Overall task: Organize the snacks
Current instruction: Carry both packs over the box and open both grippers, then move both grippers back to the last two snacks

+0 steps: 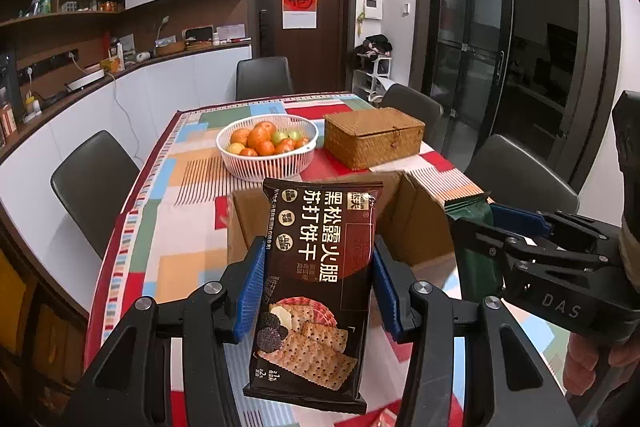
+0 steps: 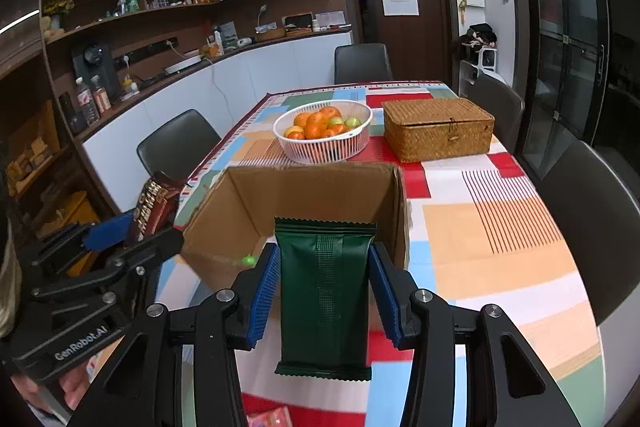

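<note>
1. Between the left gripper's [image 1: 318, 289] blue pads: a dark cracker pack [image 1: 316, 283], clamped at mid-length, held above the table [image 2: 500, 247]. Front shows Chinese lettering and pictured crackers with black truffle.
2. Right gripper [image 2: 325, 293]: pads pressed on both sides of a plain green pack [image 2: 325, 291], back seam facing the camera, crimped ends, upright.
3. Both packs hang just short of an open cardboard box [image 2: 304, 203]; its visible inside looks bare, floor mostly hidden.
4. Beyond the box: white slatted basket [image 2: 326, 147] with oranges [image 2: 316, 125] and a few green fruits.
5. Right of the basket: wicker box [image 2: 438, 129], lid down, contents unseen.
6. Tablecloth in coloured blocks; dark chairs [image 2: 178, 143] around.
</note>
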Demonstrator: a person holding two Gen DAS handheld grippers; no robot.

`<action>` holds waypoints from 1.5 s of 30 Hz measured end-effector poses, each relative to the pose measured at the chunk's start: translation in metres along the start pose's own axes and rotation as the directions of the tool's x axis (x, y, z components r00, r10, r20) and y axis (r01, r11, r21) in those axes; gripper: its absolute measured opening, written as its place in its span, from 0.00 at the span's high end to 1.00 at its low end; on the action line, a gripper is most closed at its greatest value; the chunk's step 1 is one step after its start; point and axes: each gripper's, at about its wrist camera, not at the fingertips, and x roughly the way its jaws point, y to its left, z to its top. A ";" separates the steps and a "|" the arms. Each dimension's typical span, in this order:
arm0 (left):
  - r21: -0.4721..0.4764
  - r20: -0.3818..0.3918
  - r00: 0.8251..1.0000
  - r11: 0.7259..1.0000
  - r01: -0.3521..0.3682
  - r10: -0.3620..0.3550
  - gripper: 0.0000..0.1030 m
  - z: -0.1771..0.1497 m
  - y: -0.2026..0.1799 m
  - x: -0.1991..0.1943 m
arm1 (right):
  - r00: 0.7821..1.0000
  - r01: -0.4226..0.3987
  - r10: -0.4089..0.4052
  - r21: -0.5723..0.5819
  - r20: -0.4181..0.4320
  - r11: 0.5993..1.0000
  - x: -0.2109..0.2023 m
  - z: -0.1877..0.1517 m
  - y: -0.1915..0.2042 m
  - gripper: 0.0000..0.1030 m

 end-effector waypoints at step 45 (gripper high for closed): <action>0.045 0.034 0.996 0.996 -0.082 0.081 0.36 -0.028 -0.020 -0.023 | 1.000 0.023 -0.022 -0.072 0.008 0.997 -0.005 -0.015 0.003 0.48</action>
